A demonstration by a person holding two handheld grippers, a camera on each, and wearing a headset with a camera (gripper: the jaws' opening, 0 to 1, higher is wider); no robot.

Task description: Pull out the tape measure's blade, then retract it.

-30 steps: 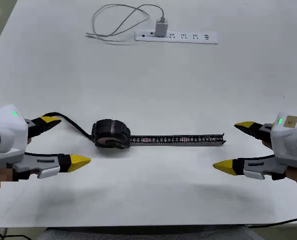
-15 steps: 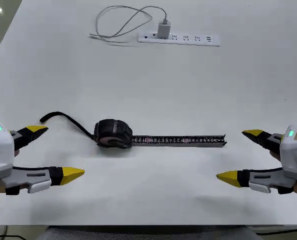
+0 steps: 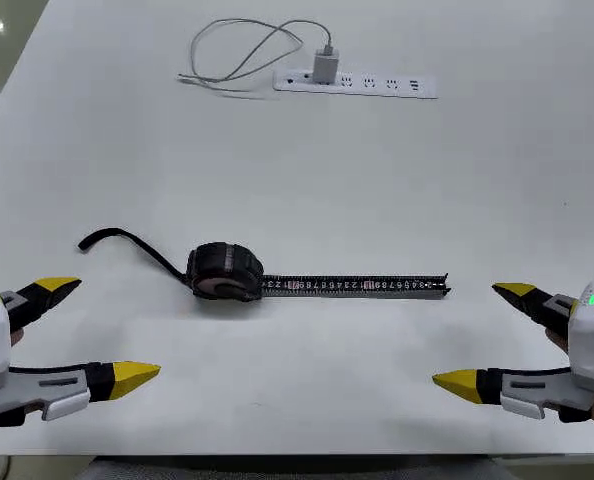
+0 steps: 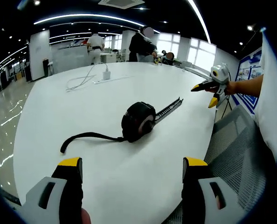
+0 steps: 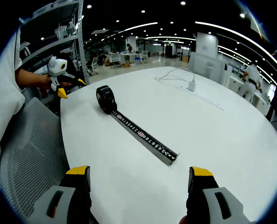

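White and mostly bare, the workbench top (image 3: 377, 180) carries the tape measure (image 3: 224, 271) a little left of centre, nearer the front edge than the far one. Its blade (image 3: 362, 286) lies drawn out flat on the surface and runs straight to the person's right, so the long axis crosses the bench side to side, roughly parallel with the front edge. A black wrist strap (image 3: 127, 244) trails from the case the other way, curling leftward.

The blade's hook end stops short of the right gripper (image 3: 467, 334), which faces it with both fingers spread wide and nothing between them. The left gripper (image 3: 117, 327) hovers at the front-left, near the strap's tip but apart from it, its fingers likewise wide apart and empty.

Open surface lies on every side: a bare band between blade and front edge, and a broad clear stretch up to the power strip (image 3: 362, 83) at the far side, where a white charger (image 3: 325, 62) sits plugged in, its cable (image 3: 242, 50) looped to the left.

The left gripper view looks along the tape from the case end, with the curved table edge and people (image 4: 141, 44) standing beyond. The right gripper view looks from the hook end, picking out the blade's printed scale, metal shelving (image 5: 59, 32) behind the other gripper, and grey mesh (image 5: 31, 154) below the table edge.
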